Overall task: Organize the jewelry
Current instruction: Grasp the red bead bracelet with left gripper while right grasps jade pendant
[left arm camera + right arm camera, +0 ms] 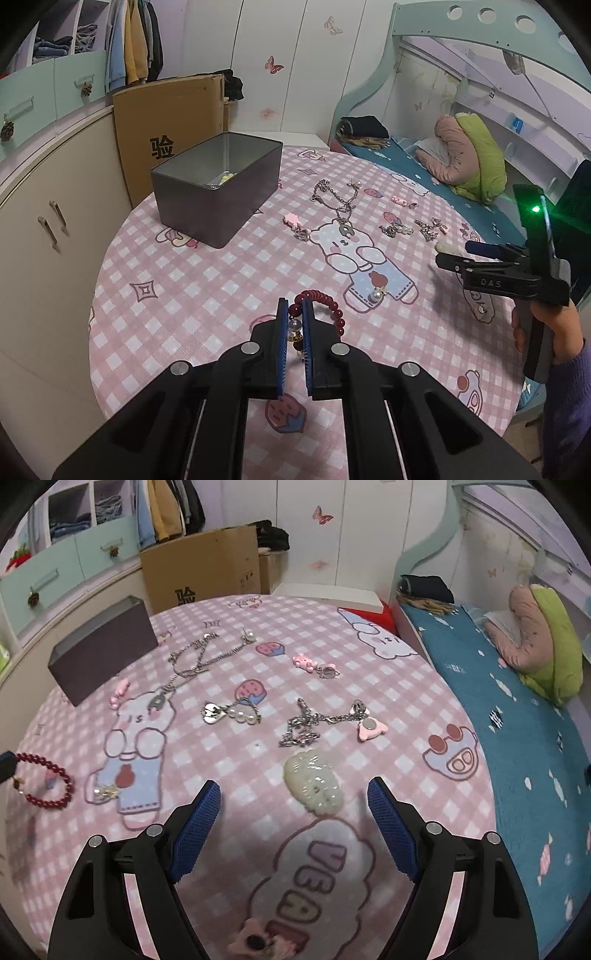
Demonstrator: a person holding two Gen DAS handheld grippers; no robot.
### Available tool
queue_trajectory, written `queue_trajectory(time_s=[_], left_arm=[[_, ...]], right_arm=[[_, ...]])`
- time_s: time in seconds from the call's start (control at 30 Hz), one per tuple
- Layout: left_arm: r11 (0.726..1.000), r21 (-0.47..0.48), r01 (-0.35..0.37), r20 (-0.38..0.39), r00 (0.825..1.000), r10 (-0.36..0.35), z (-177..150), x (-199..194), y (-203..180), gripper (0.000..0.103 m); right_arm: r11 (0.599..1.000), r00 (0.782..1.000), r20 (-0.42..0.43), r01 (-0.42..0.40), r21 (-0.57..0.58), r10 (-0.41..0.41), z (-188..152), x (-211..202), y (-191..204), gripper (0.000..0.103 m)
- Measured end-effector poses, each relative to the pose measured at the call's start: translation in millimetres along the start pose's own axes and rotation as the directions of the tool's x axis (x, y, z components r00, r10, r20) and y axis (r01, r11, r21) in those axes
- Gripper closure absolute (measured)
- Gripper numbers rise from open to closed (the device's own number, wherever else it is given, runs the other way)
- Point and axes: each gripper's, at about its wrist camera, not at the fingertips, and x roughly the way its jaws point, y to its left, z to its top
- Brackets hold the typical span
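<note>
My left gripper is shut on a red bead bracelet, held just above the pink checked tablecloth; the bracelet also shows at the left edge of the right wrist view. My right gripper is open and empty, just short of a pale green jade pendant; it also shows in the left wrist view. A dark metal box stands open at the far left with something yellow inside. Silver necklaces, a heart charm with pearls, a silver chain with a pink charm and pink clips lie spread on the table.
The round table's edge drops off on the left toward beige cupboards. A cardboard box stands behind the table. A bed with a blue sheet runs along the right. A pearl earring lies on the cloth.
</note>
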Motion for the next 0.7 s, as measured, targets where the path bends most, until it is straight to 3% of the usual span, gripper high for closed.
queue_trajectory(time_s=[0.07, 0.13, 0.27, 0.47, 0.7], left_arm=[[1.000, -0.006, 0.010, -0.002, 1.000, -0.010, 0.4, 0.1, 0.4, 0.097], [1.000, -0.008, 0.012, -0.005, 1.000, -0.012, 0.8, 1.5, 1.5, 0.097], [1.000, -0.015, 0.027, -0.013, 1.000, -0.027, 1.7, 4.8, 1.2, 0.097], [0.999, -0.025, 0.045, -0.019, 0.999, -0.045, 2.1, 8.2, -1.2, 0.097], [0.996, -0.042, 0.078, -0.014, 0.997, -0.079, 6.4, 4.3, -2.5, 0.097]], right_arm=[[1.000, 1.000, -0.007, 0.002, 0.009, -0.002, 0.4, 4.8, -4.9, 0.024], [0.998, 0.999, -0.010, -0.053, 0.025, 0.053, 1.7, 6.6, -9.6, 0.025], [0.999, 0.999, -0.012, -0.033, -0.003, 0.033, 3.0, 6.6, -12.2, 0.050], [0.997, 0.998, -0.013, -0.069, -0.043, 0.069, 3.7, 4.7, -13.7, 0.072], [0.995, 0.997, -0.005, -0.079, -0.055, 0.079, 2.9, 1.7, -9.5, 0.074]])
